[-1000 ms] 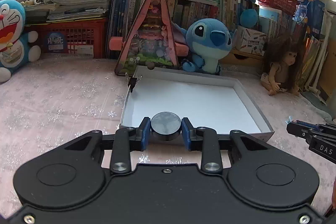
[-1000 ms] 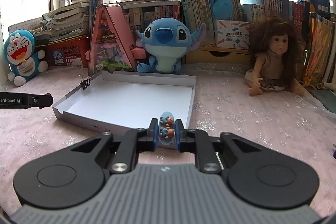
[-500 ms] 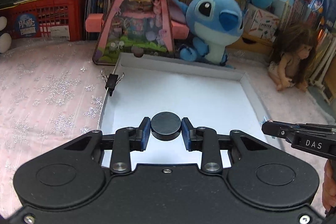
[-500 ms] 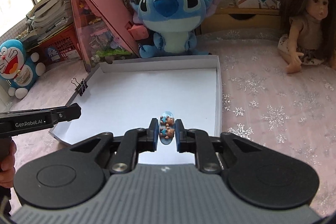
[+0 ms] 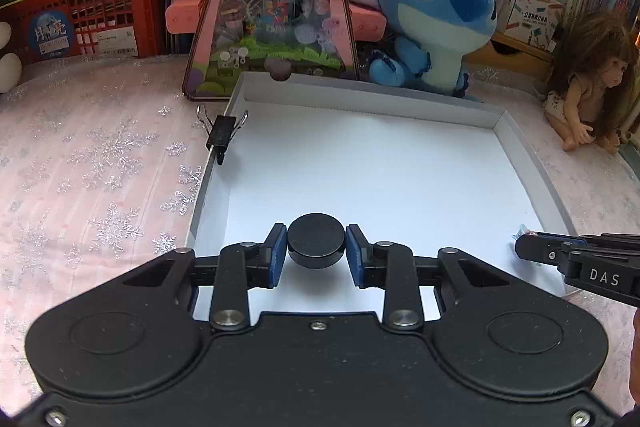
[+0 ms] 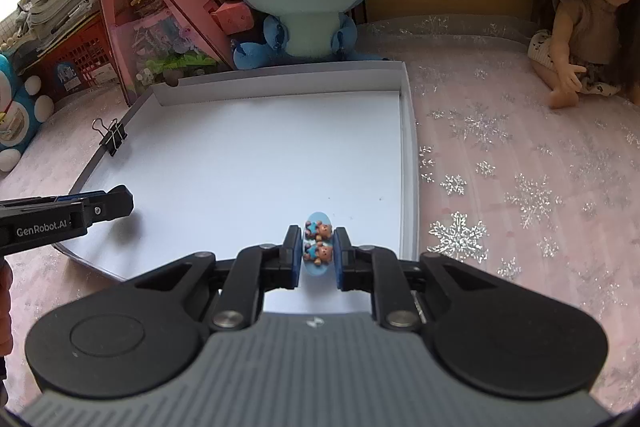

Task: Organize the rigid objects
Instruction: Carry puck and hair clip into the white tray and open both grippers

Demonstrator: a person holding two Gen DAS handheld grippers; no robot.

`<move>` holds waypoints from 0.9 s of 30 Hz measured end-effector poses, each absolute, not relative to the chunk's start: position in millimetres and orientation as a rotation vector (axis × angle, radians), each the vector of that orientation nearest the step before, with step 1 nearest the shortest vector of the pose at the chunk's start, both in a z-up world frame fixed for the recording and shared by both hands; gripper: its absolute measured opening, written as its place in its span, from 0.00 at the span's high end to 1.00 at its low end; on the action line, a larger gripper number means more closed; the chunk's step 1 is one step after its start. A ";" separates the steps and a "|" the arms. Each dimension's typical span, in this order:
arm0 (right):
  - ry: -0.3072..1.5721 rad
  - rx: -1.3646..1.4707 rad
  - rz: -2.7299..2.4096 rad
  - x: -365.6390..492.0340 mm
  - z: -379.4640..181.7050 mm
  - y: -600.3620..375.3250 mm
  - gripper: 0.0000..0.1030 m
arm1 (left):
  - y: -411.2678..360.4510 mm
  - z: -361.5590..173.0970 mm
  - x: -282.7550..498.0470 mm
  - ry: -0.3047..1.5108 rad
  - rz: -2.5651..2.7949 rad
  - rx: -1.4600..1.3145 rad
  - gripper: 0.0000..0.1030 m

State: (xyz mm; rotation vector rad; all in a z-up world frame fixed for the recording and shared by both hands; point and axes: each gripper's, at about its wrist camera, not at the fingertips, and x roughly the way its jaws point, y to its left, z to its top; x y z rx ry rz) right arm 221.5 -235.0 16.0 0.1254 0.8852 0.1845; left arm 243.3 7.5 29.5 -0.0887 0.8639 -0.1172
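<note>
My left gripper is shut on a black round disc and holds it just above the near left part of a shallow white tray. My right gripper is shut on a small light-blue oval piece with two brown bears, held over the tray's near right part. The right gripper's tip shows at the right edge of the left wrist view. The left gripper's tip shows at the left edge of the right wrist view.
A black binder clip sits on the tray's left wall. Behind the tray stand a pink triangular toy house and a blue Stitch plush. A doll sits at the right on the pink snowflake cloth.
Both grippers have moved forward and down over the tray, each still holding its object. The tray now fills more of both views.
</note>
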 end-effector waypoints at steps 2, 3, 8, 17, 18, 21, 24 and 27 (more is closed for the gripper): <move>0.888 0.121 0.183 221.8 14.9 -235.0 0.81 | 6.6 26.4 244.7 0.870 -0.114 -0.084 0.71; 0.890 0.121 0.183 222.3 14.4 -235.2 0.81 | 6.3 25.3 245.0 0.871 -0.113 -0.082 0.71; 0.898 0.120 0.181 223.4 12.0 -235.3 0.81 | 5.2 20.7 246.8 0.880 -0.110 -0.075 0.71; 0.885 0.111 0.185 222.0 12.0 -234.1 0.73 | 4.0 17.8 245.9 0.868 -0.105 -0.063 0.71; 0.880 0.113 0.184 221.1 12.5 -234.4 0.72 | 4.5 18.3 245.4 0.865 -0.105 -0.067 0.71; 0.856 0.116 0.185 217.2 16.2 -236.1 0.56 | 7.1 21.8 240.8 0.843 -0.112 -0.075 0.60; 0.821 0.110 0.193 210.1 22.9 -236.7 0.55 | 7.2 29.4 230.1 0.806 -0.129 -0.058 0.53; 0.779 0.095 0.203 199.2 30.0 -236.7 0.47 | 6.1 37.8 214.9 0.762 -0.151 -0.026 0.43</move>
